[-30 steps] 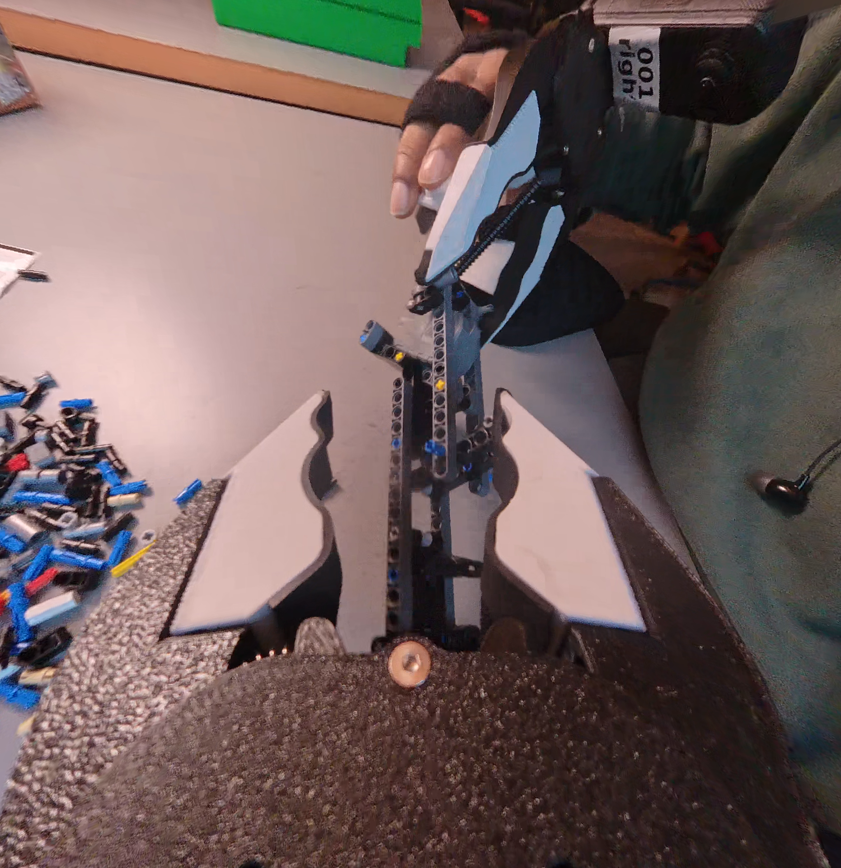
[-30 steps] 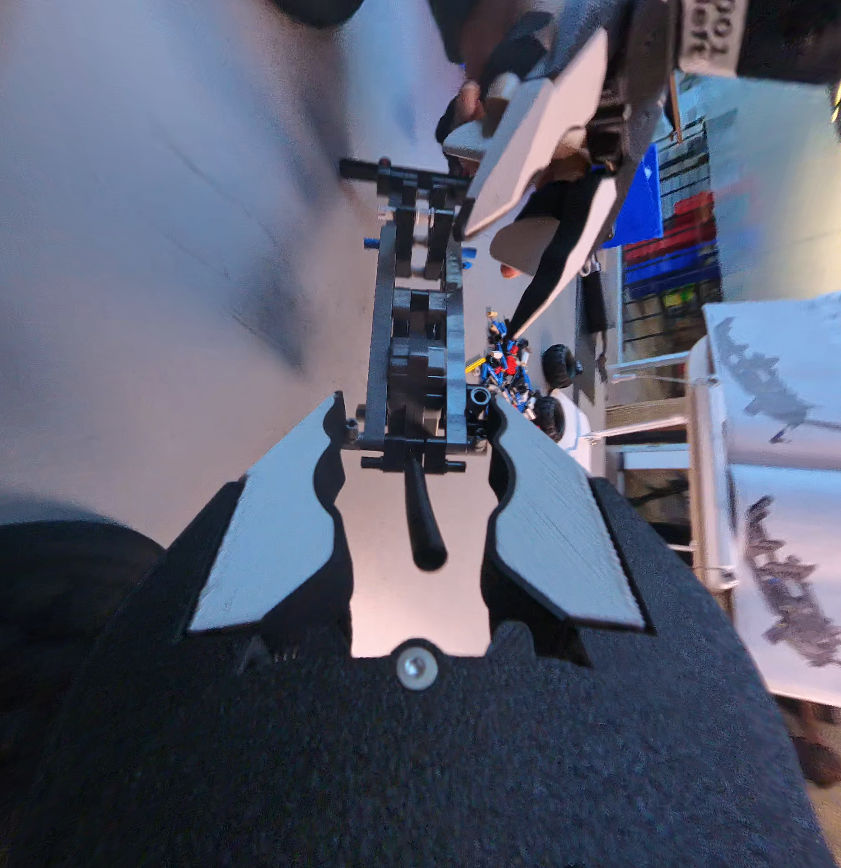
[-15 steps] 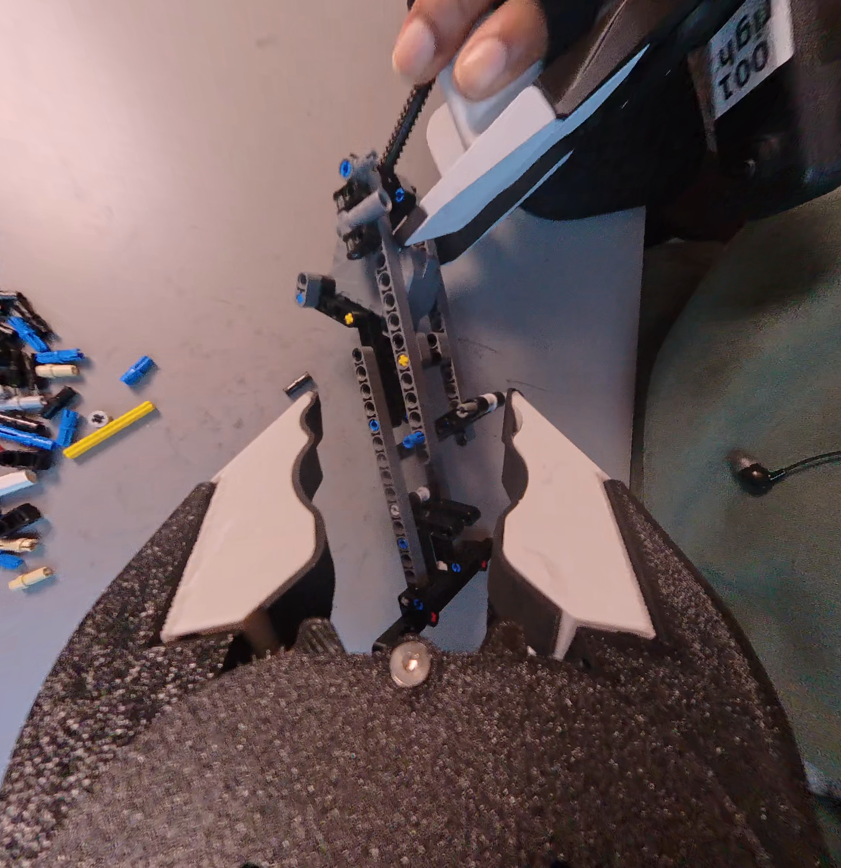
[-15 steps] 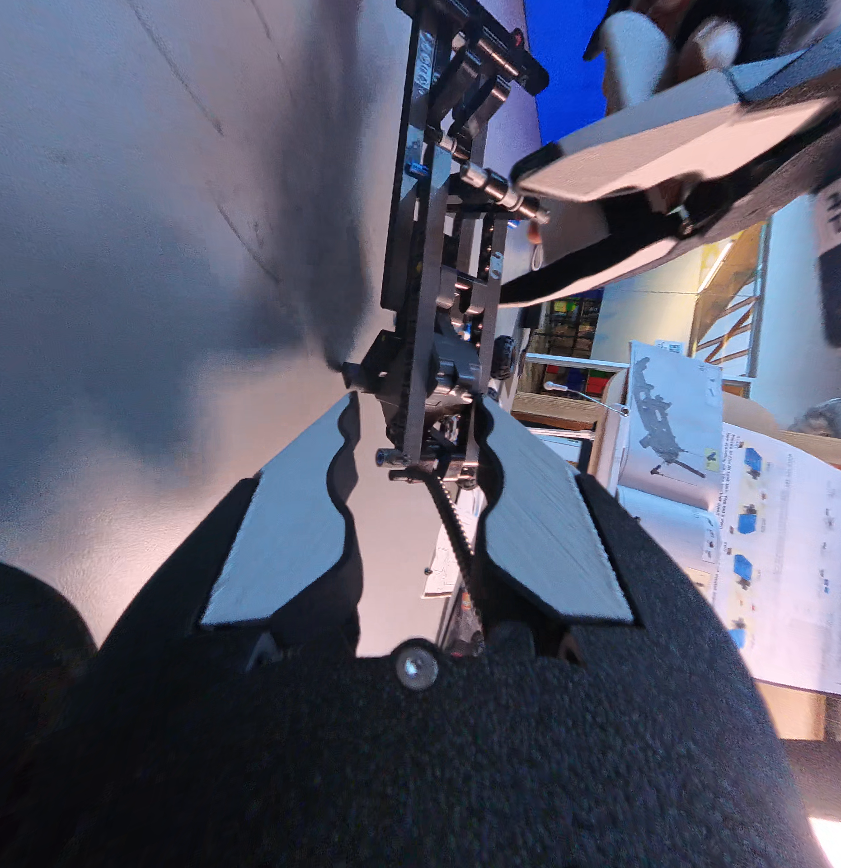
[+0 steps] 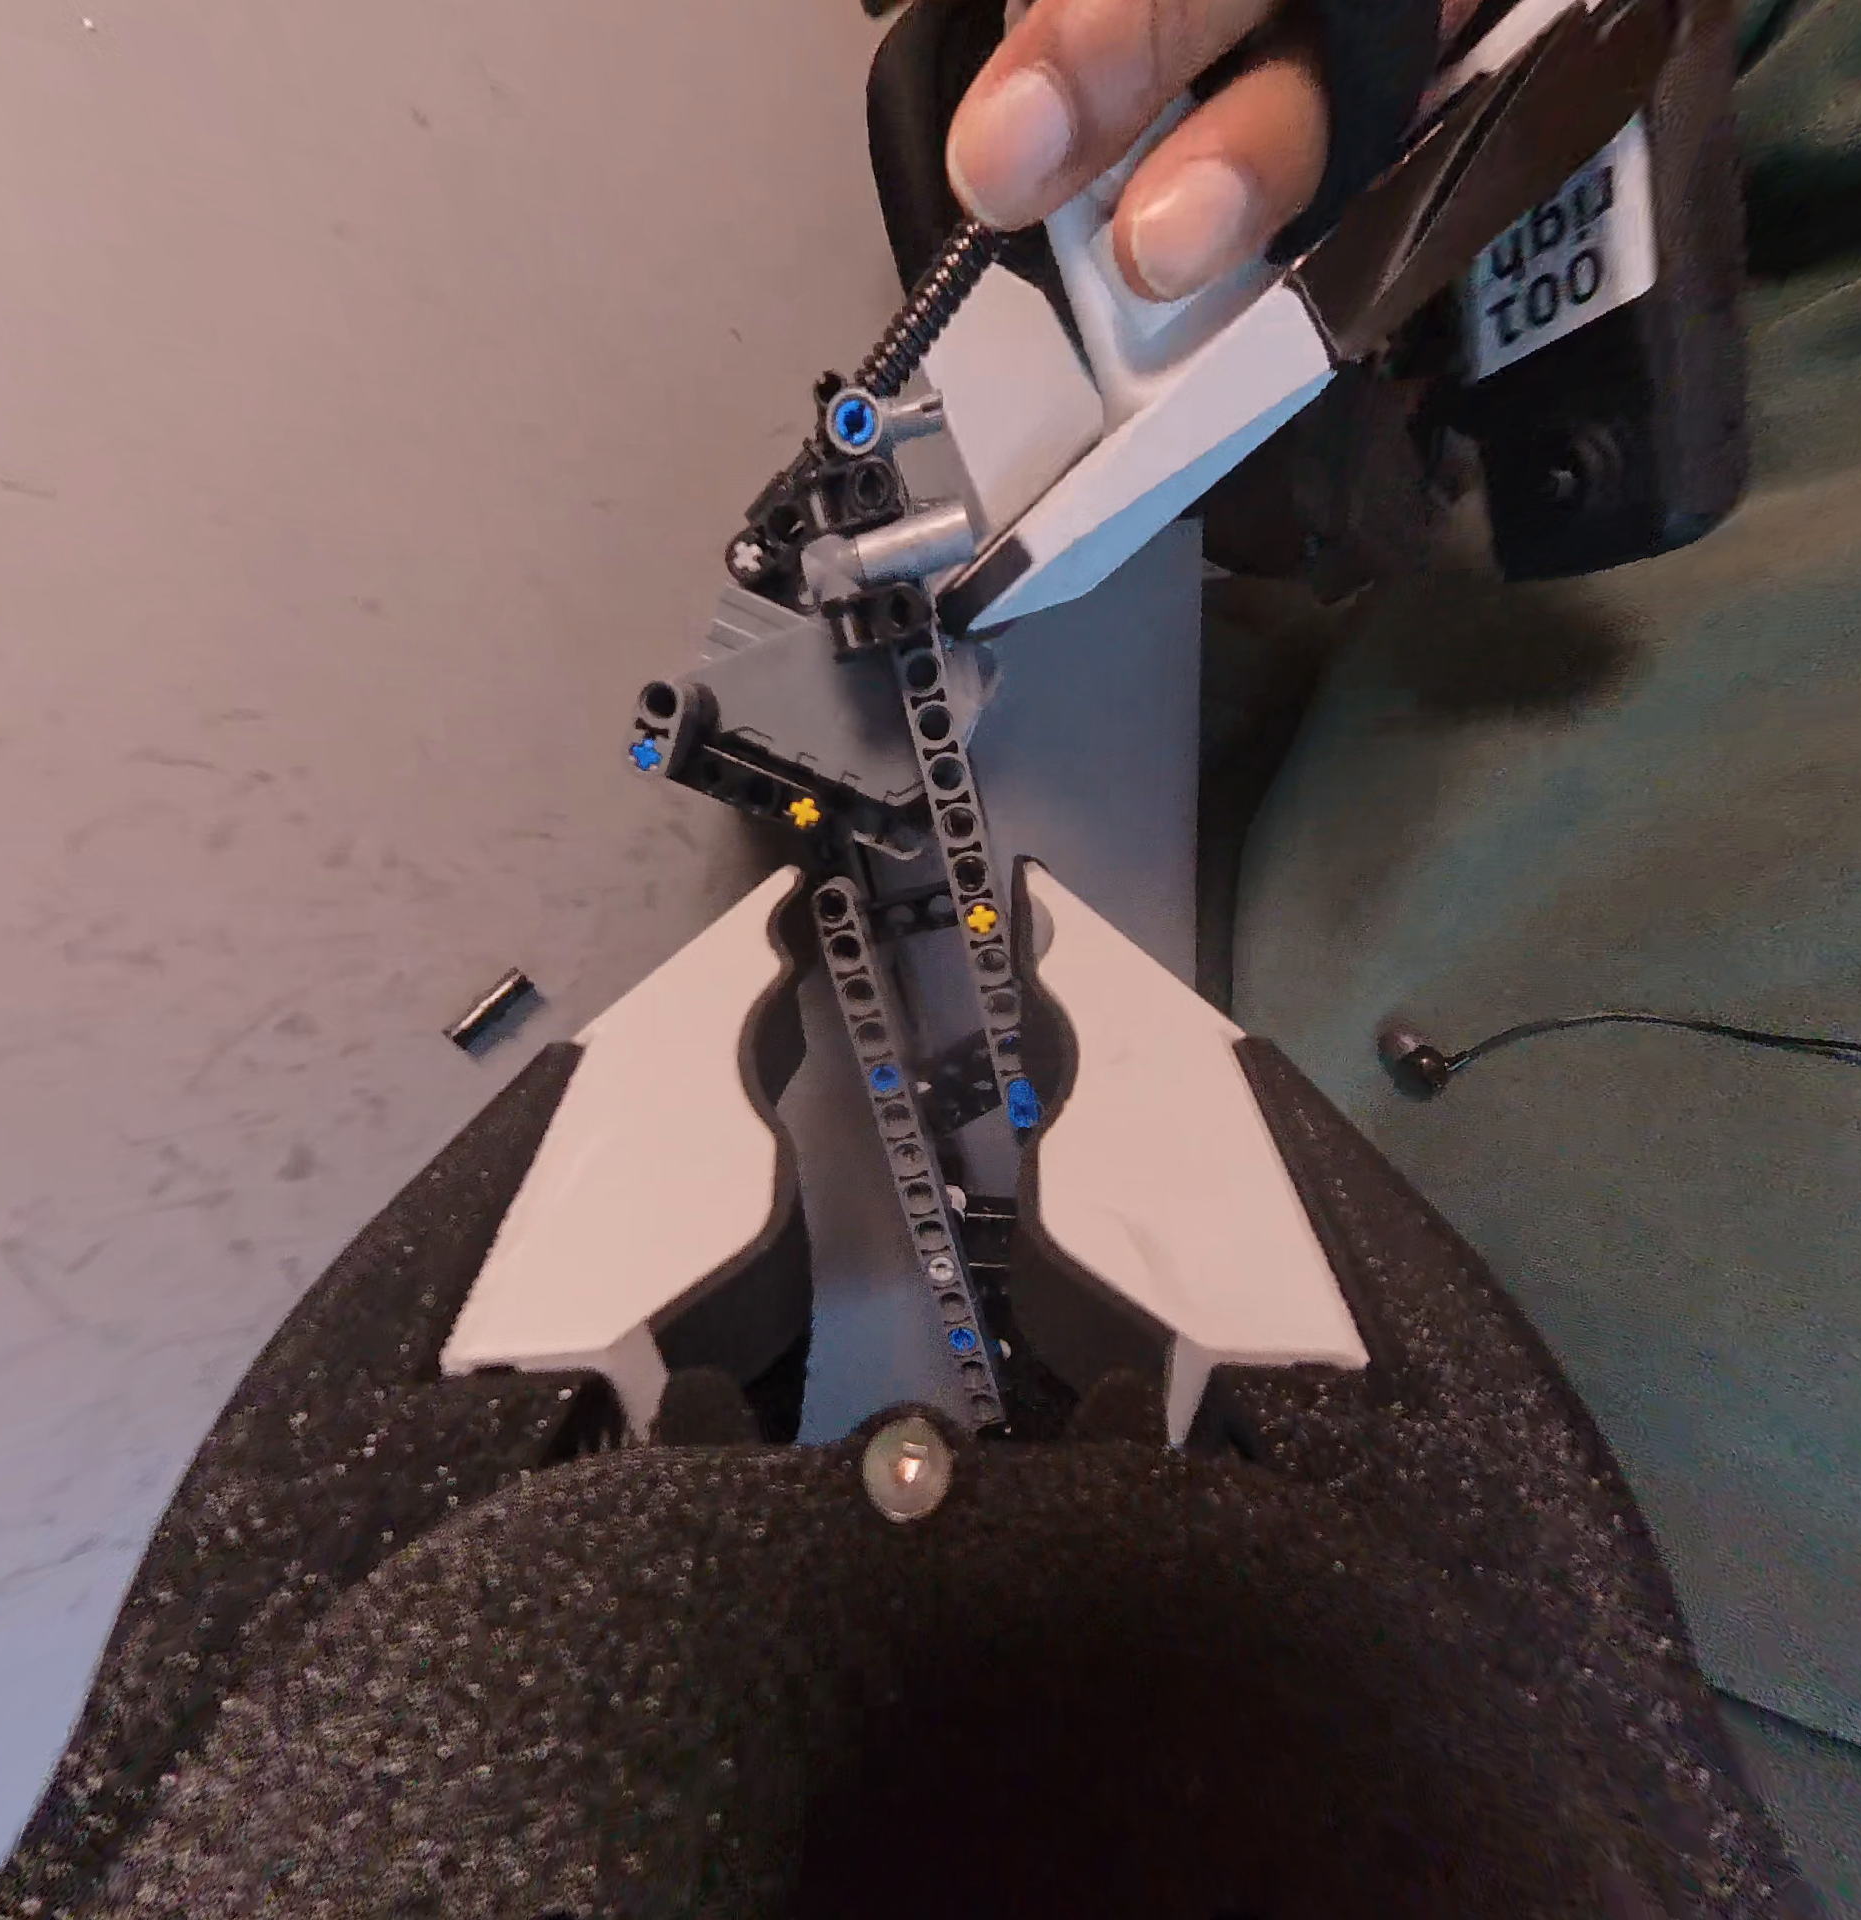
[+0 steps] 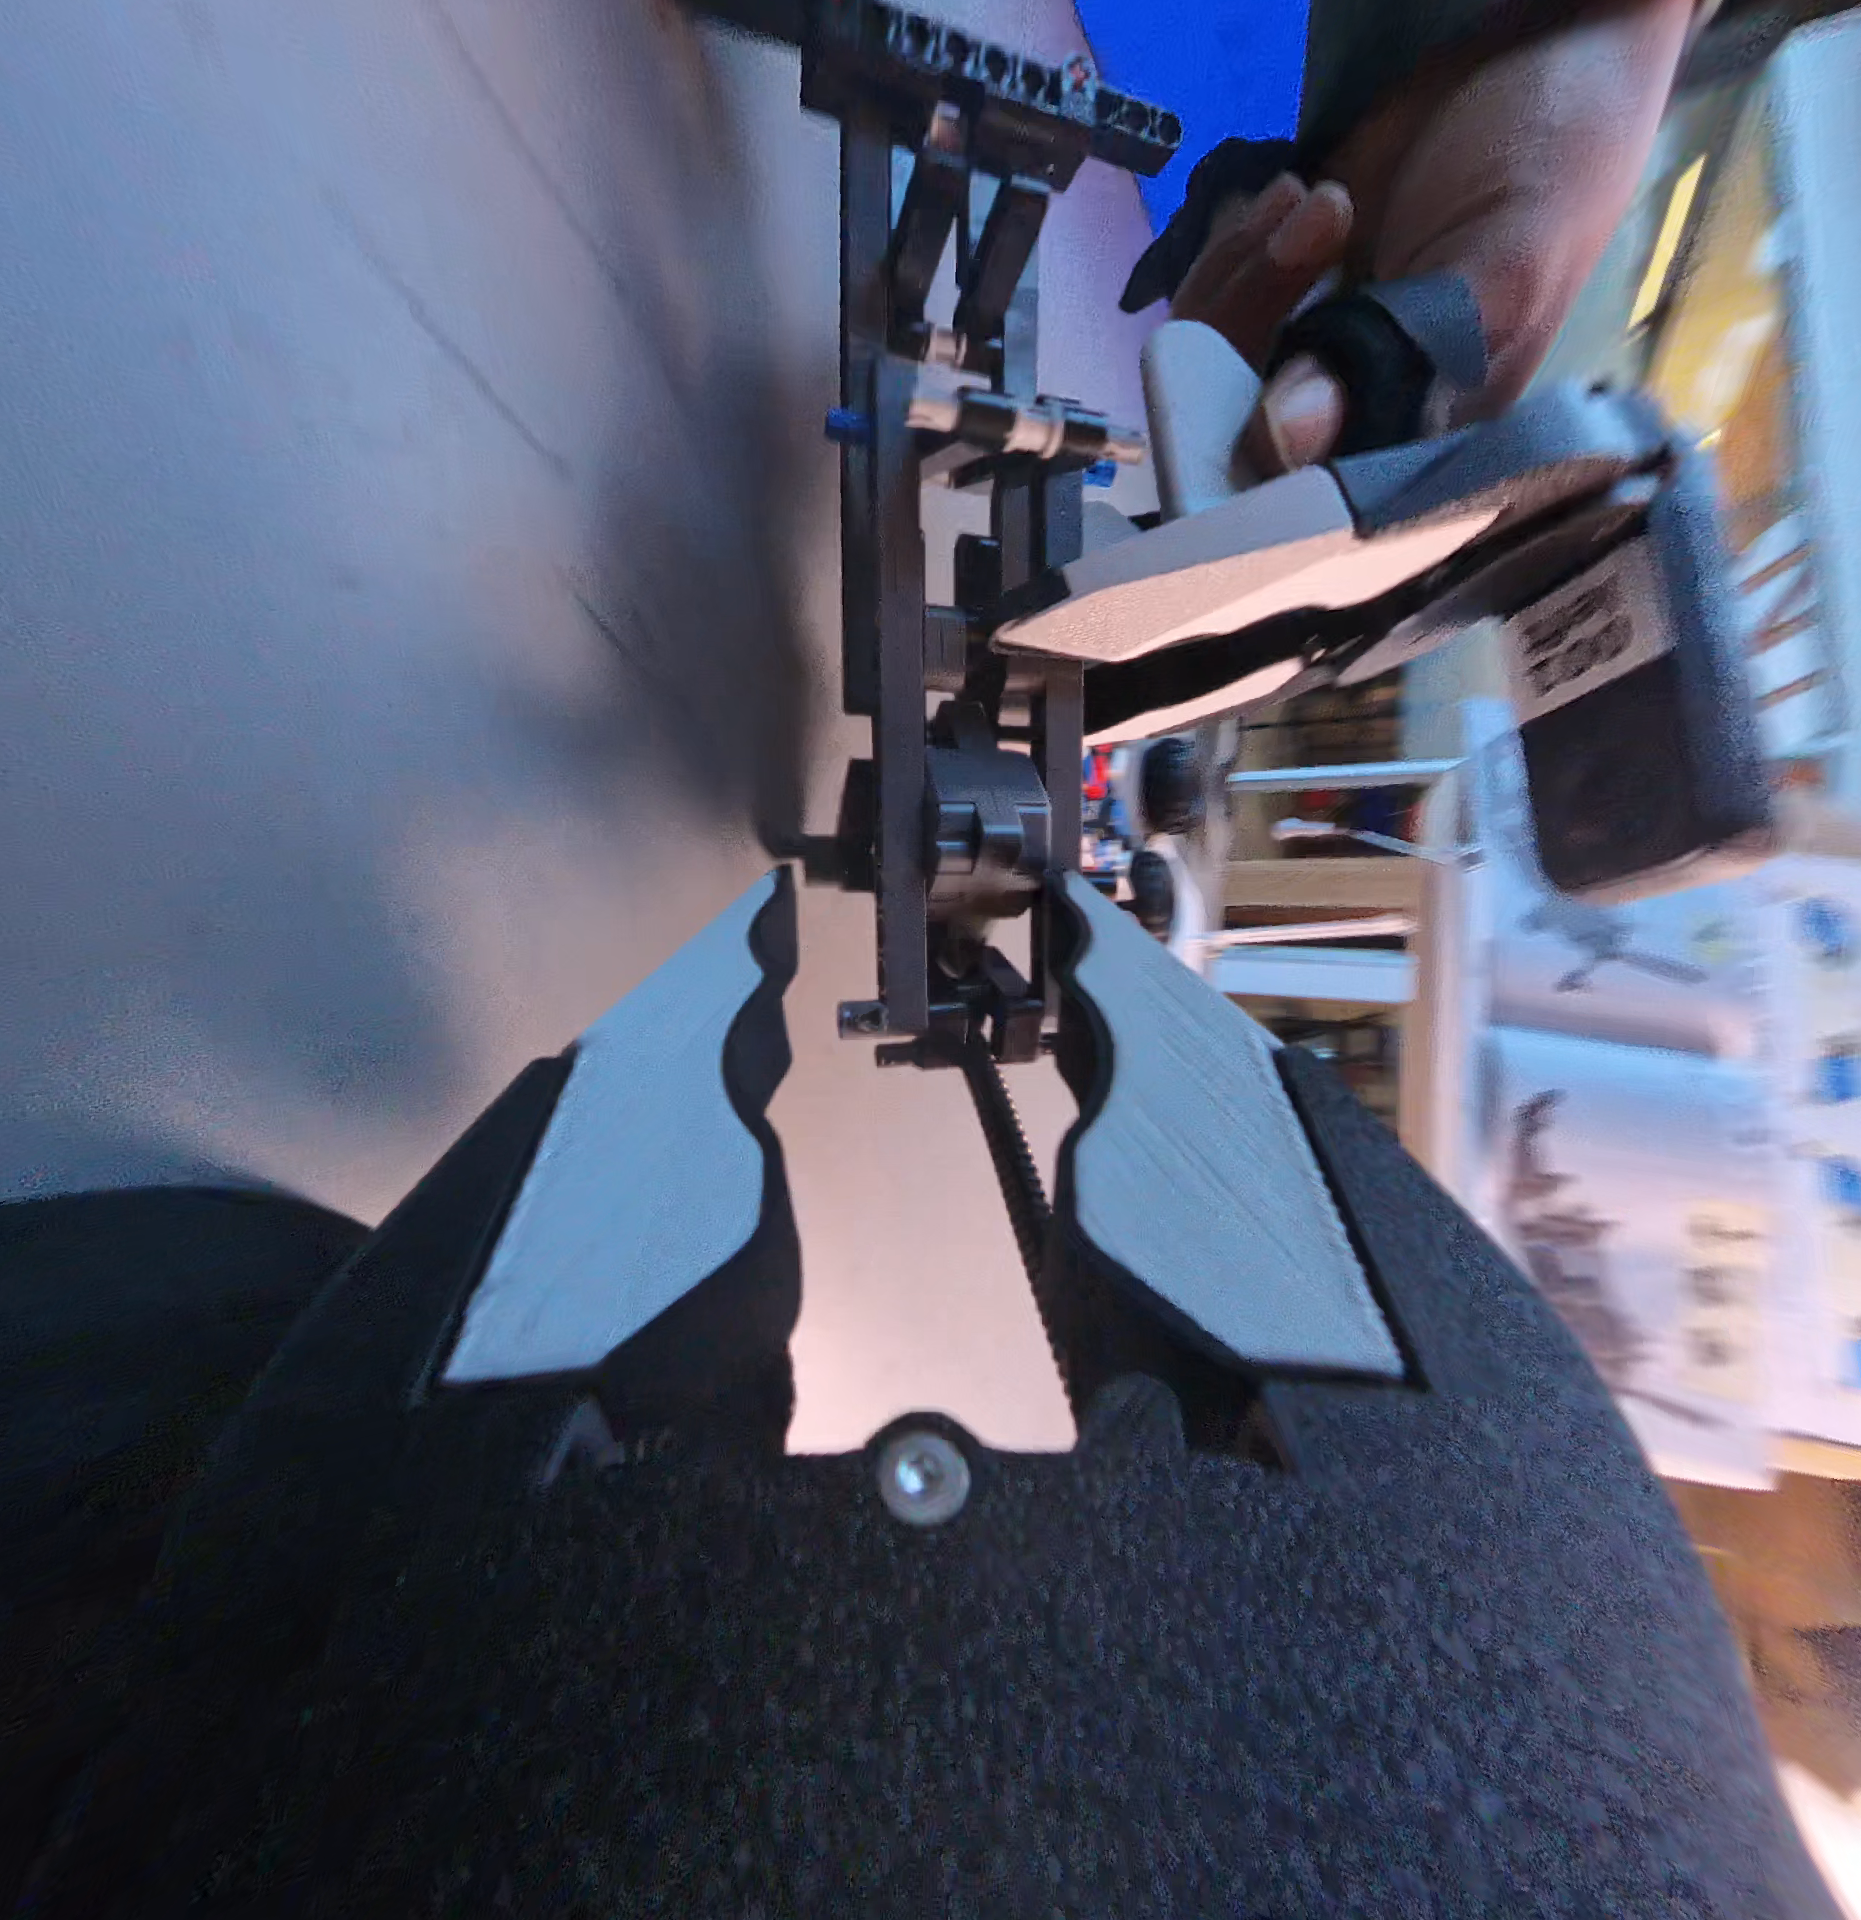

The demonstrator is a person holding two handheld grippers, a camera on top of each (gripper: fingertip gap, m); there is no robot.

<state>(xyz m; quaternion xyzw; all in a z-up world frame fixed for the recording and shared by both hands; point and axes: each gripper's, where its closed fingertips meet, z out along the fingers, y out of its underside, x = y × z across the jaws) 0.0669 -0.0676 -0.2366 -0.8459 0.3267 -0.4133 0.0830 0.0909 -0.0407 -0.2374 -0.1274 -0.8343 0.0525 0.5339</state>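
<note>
A long dark grey and black beam assembly (image 5: 947,790) with blue and yellow pins is held in the air above the grey table (image 5: 282,520). My left gripper (image 5: 910,914) is shut on its lower beams. My right gripper (image 5: 967,592) grips the assembly's far end by the grey connectors, with a person's fingertips on its trigger. A black ribbed hose (image 5: 921,312) sticks out from that end. In the right wrist view, my right gripper (image 6: 921,878) is shut on the assembly (image 6: 900,623). The hose (image 6: 1019,1174) runs back along its right finger. The left gripper (image 6: 1051,686) clamps the assembly from the right.
A small black pin (image 5: 493,1010) lies on the table left of my left gripper. A person's green clothing (image 5: 1528,935) with an earbud on a cable (image 5: 1414,1060) fills the right side. Instruction pages (image 6: 1684,1143) and black wheels (image 6: 1165,769) lie beyond. There is about 5 centimetres between the tips of the two grippers.
My left gripper has closed from open onto the assembly and moved up along it. The assembly has been turned, and the pile of loose pieces has left the left wrist view.
</note>
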